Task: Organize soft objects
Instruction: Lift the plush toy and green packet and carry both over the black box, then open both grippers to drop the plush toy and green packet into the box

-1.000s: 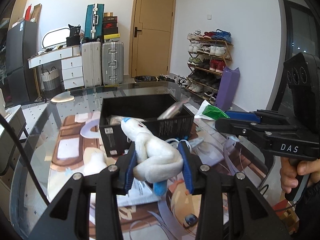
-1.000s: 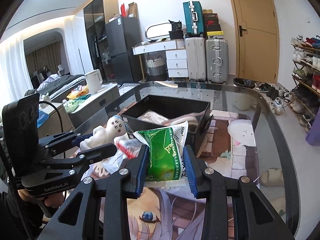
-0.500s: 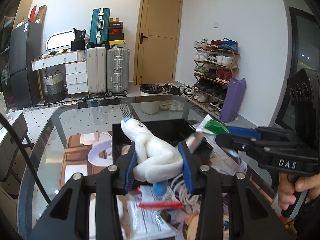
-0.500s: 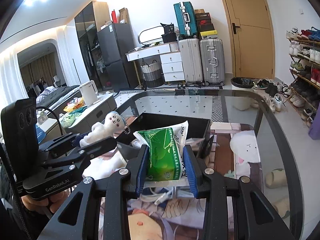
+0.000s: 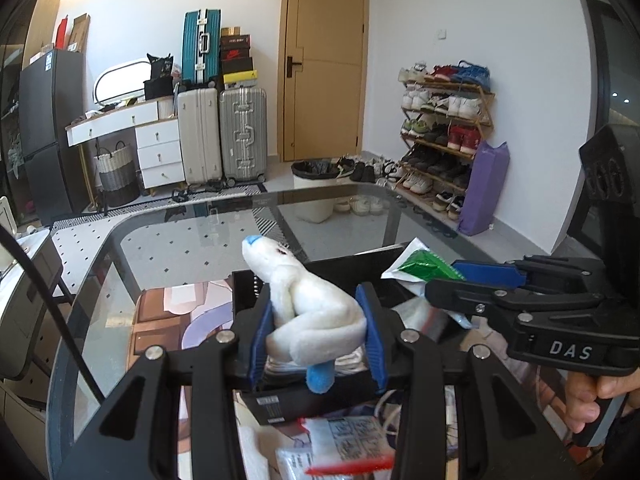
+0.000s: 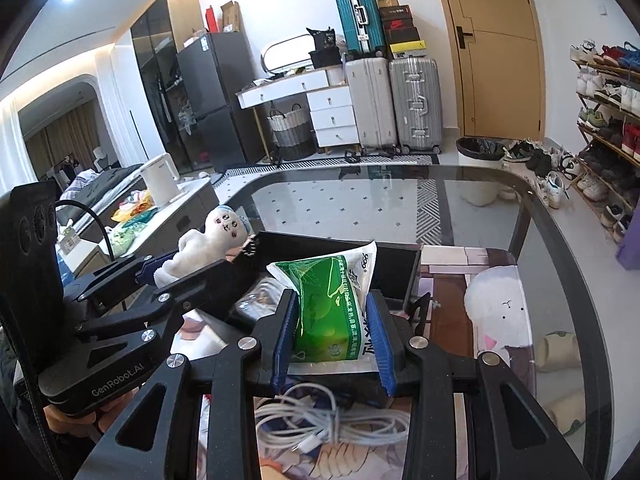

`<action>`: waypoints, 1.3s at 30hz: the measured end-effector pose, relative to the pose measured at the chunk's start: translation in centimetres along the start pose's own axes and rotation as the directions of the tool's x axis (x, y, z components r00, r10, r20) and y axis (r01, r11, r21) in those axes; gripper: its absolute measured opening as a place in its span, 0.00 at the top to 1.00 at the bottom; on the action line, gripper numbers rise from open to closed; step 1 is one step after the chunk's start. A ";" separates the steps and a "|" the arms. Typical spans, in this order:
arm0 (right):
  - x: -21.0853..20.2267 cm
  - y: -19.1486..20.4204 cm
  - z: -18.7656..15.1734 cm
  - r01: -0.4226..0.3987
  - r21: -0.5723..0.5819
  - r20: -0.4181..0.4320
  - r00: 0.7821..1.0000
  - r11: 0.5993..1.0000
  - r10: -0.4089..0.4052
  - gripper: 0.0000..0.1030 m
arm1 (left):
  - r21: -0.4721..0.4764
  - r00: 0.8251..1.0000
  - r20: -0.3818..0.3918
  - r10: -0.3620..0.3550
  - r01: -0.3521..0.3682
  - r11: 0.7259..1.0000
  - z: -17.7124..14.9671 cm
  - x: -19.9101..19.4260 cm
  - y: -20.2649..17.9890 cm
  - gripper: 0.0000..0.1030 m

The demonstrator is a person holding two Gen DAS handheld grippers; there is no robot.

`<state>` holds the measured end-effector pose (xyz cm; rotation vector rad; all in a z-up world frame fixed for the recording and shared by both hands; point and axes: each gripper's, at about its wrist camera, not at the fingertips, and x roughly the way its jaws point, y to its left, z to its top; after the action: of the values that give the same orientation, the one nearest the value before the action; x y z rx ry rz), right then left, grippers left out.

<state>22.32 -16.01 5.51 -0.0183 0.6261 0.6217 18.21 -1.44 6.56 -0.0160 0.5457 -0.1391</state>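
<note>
Left wrist view: the blue-padded fingers (image 5: 374, 336) of the left gripper (image 5: 316, 338) are closed against a white plush doll (image 5: 308, 312), its head tilted up and away past the tips. Just beyond and below the fingers sits a black box (image 5: 360, 264) on the glass counter (image 5: 192, 248). In the right wrist view, the right gripper (image 6: 332, 336) has its fingers (image 6: 378, 340) pressed onto a green tissue pack (image 6: 332, 304), held above the box's near edge. Beneath the fingers lies a coiled white cable (image 6: 320, 428); beside them to the left, the other gripper carries the doll.
</note>
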 end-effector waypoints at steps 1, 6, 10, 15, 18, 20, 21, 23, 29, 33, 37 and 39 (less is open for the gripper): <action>0.3 0.0 0.2 0.003 0.000 -0.004 1.000 1.000 -0.003 0.66 | 0.000 1.000 -0.009 0.005 -0.005 1.000 0.0 0.5 0.1 0.62; 2.2 -0.5 0.7 0.011 -0.002 -0.027 1.000 1.000 -0.011 0.66 | 0.012 0.998 -0.058 0.027 -0.026 1.000 -0.2 3.1 0.1 0.62; 3.4 -0.8 1.0 0.018 -0.004 -0.042 0.999 1.000 -0.018 0.66 | 0.038 0.994 -0.107 0.030 -0.026 0.999 -1.0 4.9 -0.5 0.62; 4.8 -0.7 1.1 0.022 -0.017 -0.058 0.998 1.000 -0.023 0.66 | 0.020 0.990 -0.139 0.010 -0.008 1.000 -1.6 5.6 -0.2 0.62; 5.3 -0.8 0.9 0.014 -0.020 -0.078 0.997 1.000 -0.015 0.66 | 0.015 0.987 -0.161 0.011 -0.009 1.000 -1.6 5.5 -0.3 0.62; 5.4 -0.7 0.7 0.003 -0.023 -0.085 0.996 1.000 -0.005 0.66 | 0.014 0.985 -0.174 0.006 -0.004 1.000 -1.7 5.4 -0.4 0.62; 5.4 -0.8 0.6 -0.002 -0.023 -0.086 0.996 1.000 0.000 0.66 | 0.013 0.983 -0.181 0.002 0.000 1.000 -1.7 5.3 -0.5 0.62; 5.4 -0.9 0.4 -0.015 -0.022 -0.087 0.996 1.000 0.013 0.66 | 0.011 0.983 -0.185 -0.003 0.005 1.000 -1.9 5.0 -0.6 0.62; 5.1 -0.9 -0.1 -0.040 -0.032 -0.086 0.996 0.999 0.037 0.64 | 0.009 0.983 -0.185 -0.002 0.004 1.000 -2.0 4.6 -0.7 0.61; 3.9 -1.1 0.1 -0.076 -0.004 -0.047 0.996 0.997 0.075 0.61 | 0.011 0.979 -0.205 -0.005 0.007 1.000 -2.3 4.1 -0.8 0.53; 1.2 -0.9 0.2 -0.086 0.006 0.030 0.996 0.996 0.086 0.33 | -0.002 0.983 -0.178 -0.054 0.054 0.999 -2.2 1.9 -1.0 0.29; -0.5 -1.1 0.0 -0.101 0.021 0.063 0.993 0.995 0.099 0.13 | -0.004 0.989 -0.146 -0.022 0.021 1.000 -2.5 0.2 -1.0 0.12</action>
<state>22.67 -17.19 5.59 0.0549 0.5770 0.7088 16.98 -2.39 4.31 -0.0145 0.6923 -0.1615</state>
